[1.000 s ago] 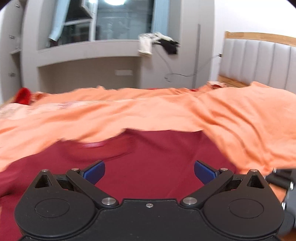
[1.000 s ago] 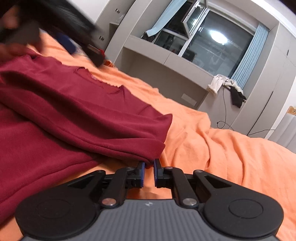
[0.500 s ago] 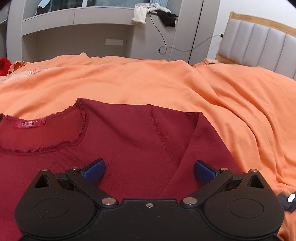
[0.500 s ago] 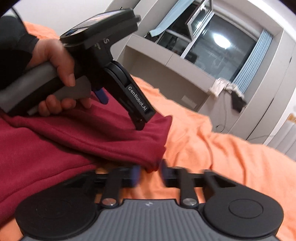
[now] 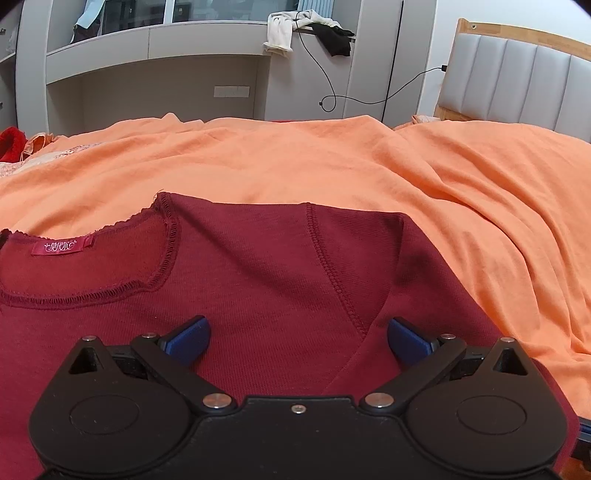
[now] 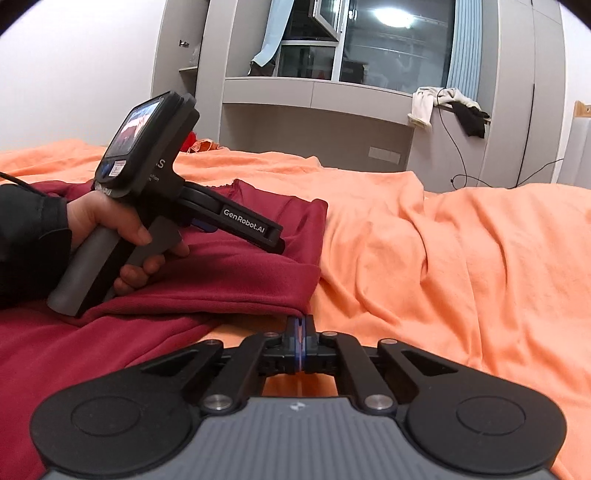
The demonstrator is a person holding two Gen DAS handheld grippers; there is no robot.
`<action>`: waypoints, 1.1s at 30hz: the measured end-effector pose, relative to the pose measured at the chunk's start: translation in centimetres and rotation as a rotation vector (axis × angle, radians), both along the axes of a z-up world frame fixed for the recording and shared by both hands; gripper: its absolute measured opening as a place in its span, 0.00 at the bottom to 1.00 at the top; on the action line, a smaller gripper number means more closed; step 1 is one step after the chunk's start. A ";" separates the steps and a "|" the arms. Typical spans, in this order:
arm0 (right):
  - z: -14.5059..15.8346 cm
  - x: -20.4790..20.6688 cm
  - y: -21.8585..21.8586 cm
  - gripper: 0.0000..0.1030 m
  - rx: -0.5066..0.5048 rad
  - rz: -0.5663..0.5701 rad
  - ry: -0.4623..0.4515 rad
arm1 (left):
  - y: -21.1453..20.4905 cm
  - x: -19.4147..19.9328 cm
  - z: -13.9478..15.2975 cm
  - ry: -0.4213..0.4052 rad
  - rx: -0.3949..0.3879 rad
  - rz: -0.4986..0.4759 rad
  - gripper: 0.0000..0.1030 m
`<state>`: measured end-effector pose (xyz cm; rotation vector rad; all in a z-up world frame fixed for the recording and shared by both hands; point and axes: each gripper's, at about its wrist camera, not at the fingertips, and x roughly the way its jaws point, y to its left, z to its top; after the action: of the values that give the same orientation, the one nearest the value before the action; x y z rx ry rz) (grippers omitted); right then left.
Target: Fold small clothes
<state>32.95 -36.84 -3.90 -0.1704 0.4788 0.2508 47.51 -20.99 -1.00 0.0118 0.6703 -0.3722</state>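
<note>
Holding my left gripper [image 5: 297,338] low over the dark red shirt [image 5: 258,280], I have its blue fingertips [image 5: 188,336] spread wide, one on each side of the armhole seam, with nothing between them. My left hand [image 6: 110,229] wraps its grey handle, seen from the right wrist view. The shirt lies on an orange sheet [image 5: 332,162] covering the bed, neckline up and toward my left, with a pink label [image 5: 62,246] inside the collar. Its sleeve [image 6: 236,284] is folded in over the body, and the folded edge ends just in front of my right gripper [image 6: 301,326]. That gripper has its fingertips pressed together; only a thin bright line shows between them, and I cannot tell whether any cloth is caught there. It sits low at the edge where red cloth meets orange sheet. Beyond the bed stands a grey built-in desk [image 5: 155,74] with a white cloth [image 5: 280,33] and a black cloth [image 5: 334,37] draped on a ledge, a cable [image 5: 332,99] hanging down, and a padded grey headboard [image 5: 517,85] at my right.
</note>
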 end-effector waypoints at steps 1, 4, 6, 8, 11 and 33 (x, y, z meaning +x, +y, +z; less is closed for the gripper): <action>0.0 0.0 -0.1 0.00 -0.001 0.003 -0.001 | 0.0 -0.1 0.0 -0.002 -0.001 0.000 1.00; 0.5 -0.2 -0.6 0.00 0.000 0.009 0.008 | 0.2 -0.2 0.2 -0.008 -0.007 0.006 1.00; 1.1 -0.6 -1.0 0.02 0.008 -0.006 0.006 | 0.4 -0.3 0.3 -0.010 -0.013 0.012 1.00; 1.7 -0.7 -1.9 0.10 0.063 -0.018 0.004 | 0.4 -0.3 0.2 -0.010 -0.018 0.014 1.00; 2.0 -0.3 -2.6 0.40 0.158 -0.024 0.016 | 0.4 -0.4 0.1 -0.014 -0.018 0.014 1.00; -1.8 0.7 4.8 0.62 -0.404 0.006 -0.168 | 0.9 -0.1 -0.3 -0.008 -0.052 0.013 1.00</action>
<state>33.63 -32.00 -5.70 -0.5831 0.3576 0.1418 47.37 -20.13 -1.28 -0.0404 0.6520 -0.3764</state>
